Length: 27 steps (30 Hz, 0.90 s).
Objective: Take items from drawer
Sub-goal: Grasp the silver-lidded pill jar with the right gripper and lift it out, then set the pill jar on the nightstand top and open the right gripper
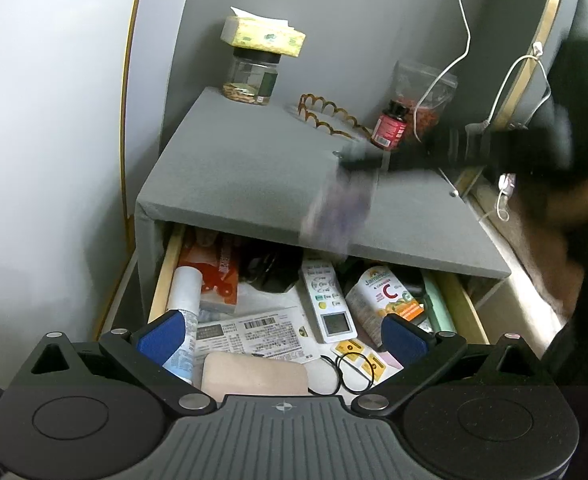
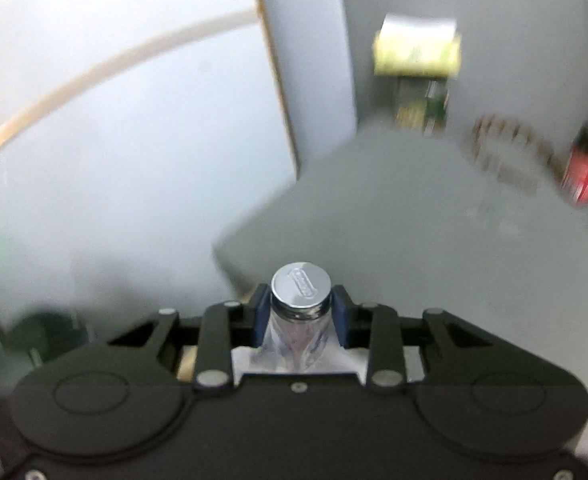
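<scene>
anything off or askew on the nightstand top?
Yes: the tissue pack sits balanced on the jar at the back left corner, overhanging its lid on both sides. The rest stands upright.

Both rigs look the same: matte black plastic left gripper (image 1: 281, 334) with blue rubbery pads (image 1: 161, 336) on short angled fingers, silver round pivot screws at each linkage joint, and two big round discs moulded behind the fingers. Between the discs sits a ribbed grey plate with a tiny crosshair mark. The black right gripper (image 2: 301, 314) matches — blue pads, silver screws.
</scene>
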### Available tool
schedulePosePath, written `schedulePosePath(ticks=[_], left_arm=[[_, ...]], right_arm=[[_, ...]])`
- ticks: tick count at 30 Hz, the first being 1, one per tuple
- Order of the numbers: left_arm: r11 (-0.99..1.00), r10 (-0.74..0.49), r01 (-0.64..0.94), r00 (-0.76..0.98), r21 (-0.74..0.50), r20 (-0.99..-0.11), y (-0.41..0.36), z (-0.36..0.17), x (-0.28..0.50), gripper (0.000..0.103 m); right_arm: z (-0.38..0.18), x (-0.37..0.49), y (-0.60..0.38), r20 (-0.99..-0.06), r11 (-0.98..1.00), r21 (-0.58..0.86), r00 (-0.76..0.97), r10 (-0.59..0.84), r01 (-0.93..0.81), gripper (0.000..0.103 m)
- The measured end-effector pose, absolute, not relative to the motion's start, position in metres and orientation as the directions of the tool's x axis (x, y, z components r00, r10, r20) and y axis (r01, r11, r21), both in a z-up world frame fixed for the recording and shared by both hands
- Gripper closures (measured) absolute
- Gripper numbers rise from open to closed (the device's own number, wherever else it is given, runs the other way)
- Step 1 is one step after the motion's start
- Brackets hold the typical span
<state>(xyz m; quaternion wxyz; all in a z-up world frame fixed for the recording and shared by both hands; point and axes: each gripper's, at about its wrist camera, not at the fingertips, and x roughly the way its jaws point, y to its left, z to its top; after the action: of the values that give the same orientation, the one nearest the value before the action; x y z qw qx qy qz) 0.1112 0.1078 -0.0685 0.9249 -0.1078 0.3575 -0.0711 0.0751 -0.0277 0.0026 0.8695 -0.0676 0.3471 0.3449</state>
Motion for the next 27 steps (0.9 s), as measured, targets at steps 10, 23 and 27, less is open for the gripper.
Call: schedulePosePath(ticks=[10,23,27], left_arm=[[0.968,-0.203,0.052,0.734,-0.244,-0.648,0.11,-0.069,0.108,0.0],[0.972,-0.202,0.069,0.732,-0.224,-0.65,0.108,-0.069,0.108,0.0],[0.971,-0.199,0.053,0.728,-0.235,-0.656,0.111,-0.07,0.108,0.0]], right_arm=[[-0.021,0.143,0.006,-0.709,0.815,0.015,0.569,0.417,-0.579,0.065],[-0.062,0.148,0.009,-0.757,0.825,0.034,0.524,0.39,-0.564,0.073],[-0.062,0.152,0.018,-0.759,0.816,0.058,0.506,0.41,-0.575,0.069]])
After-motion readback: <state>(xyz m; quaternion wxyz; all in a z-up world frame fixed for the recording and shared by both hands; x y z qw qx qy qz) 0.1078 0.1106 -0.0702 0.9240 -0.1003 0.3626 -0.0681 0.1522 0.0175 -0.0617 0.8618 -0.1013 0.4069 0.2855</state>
